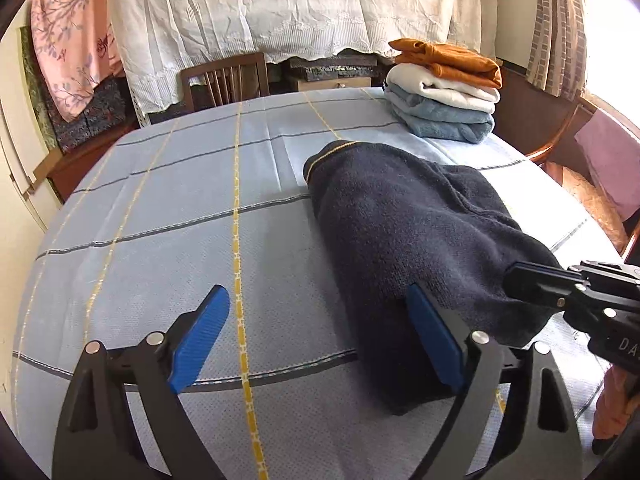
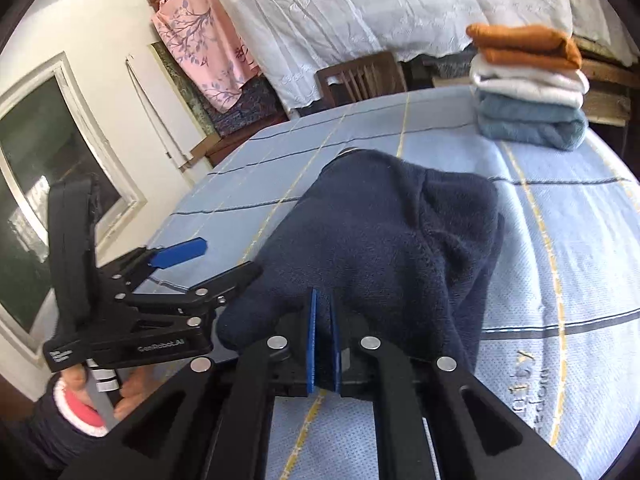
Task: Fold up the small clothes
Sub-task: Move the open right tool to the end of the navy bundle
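Pinching navy garment [image 2: 380,232], right gripper [image 2: 324,344]

Two matte black angular handheld grippers, left [image 1: 318,340] and right [image 2: 324,344], each carry ribbed blue rubber finger pads [image 1: 200,340] and round silver pivot screws. White "GenRobot.AI" lettering marks the left one. The bare-skinned left hand [image 2: 100,392] wears a dark sleeve over pink-and-white cuffs.

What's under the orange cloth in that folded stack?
Under the orange cloth lie a white towel and a blue towel, resting on the table. Whether the stack hides anything more cannot be seen.
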`<state>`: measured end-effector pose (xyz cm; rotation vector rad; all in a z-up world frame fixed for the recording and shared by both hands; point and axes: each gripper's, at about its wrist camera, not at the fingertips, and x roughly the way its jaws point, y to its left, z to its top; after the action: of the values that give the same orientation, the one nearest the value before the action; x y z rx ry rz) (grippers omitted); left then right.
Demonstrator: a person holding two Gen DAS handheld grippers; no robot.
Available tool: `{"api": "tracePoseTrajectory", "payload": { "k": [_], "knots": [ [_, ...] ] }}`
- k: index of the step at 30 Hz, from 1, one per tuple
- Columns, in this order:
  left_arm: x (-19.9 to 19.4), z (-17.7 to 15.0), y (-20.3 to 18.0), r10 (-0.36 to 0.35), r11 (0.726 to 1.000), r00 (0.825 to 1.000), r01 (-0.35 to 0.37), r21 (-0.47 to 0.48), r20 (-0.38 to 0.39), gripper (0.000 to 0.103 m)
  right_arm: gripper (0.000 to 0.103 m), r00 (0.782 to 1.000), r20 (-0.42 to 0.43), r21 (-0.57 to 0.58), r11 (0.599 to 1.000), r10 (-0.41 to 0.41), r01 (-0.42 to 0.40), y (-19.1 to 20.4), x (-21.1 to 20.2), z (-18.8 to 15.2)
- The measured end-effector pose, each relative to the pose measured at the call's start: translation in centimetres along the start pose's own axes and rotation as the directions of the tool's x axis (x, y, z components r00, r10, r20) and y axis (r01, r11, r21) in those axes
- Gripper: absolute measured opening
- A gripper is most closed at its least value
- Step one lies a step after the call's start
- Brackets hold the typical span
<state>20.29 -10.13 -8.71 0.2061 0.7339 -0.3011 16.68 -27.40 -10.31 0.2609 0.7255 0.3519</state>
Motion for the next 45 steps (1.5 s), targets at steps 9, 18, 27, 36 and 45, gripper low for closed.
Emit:
{"api": "tracePoseTrajectory", "payload": {
  "k": [9,18,27,36,45],
  "knots": [
    [-2.5,-0.3,-1.0,-0.041,0.999,0.998,0.041,-0.009,0.052,0.083,0.027,0.992,0.085,-0.03,0.995,-0.092,0.095,0.3,-1.3,-0.7],
    [-0.7,-1.1,-3.1,-0.018,0.998,1.0,0.019,0.062,-0.013,0.093,0.027,0.987,0.063,0.0,0.989,-0.147,0.147,-1.1,-0.7,-0.7],
    [-1.5,0.0,-1.2,-0.119,0.992,0.993,0.118,-0.04,-0.017,0.087,0.027,0.985,0.063,-0.022,0.986,-0.163,0.165,-0.7,-0.1,-0.9],
    [2.6,1.6,-0.8,-0.111,0.99,0.989,0.102,-0.092,-0.095,0.092,0.032,0.984,-0.011,0.043,0.983,-0.177,0.178,-2.2,2.1,3.9],
    [1.9,1.6,0.9,-0.189,0.972,0.981,0.178,-0.154,-0.054,0.091,0.038,0.989,0.021,0.011,0.99,-0.143,0.143,-2.2,2.9,2.3]
  ]
}}
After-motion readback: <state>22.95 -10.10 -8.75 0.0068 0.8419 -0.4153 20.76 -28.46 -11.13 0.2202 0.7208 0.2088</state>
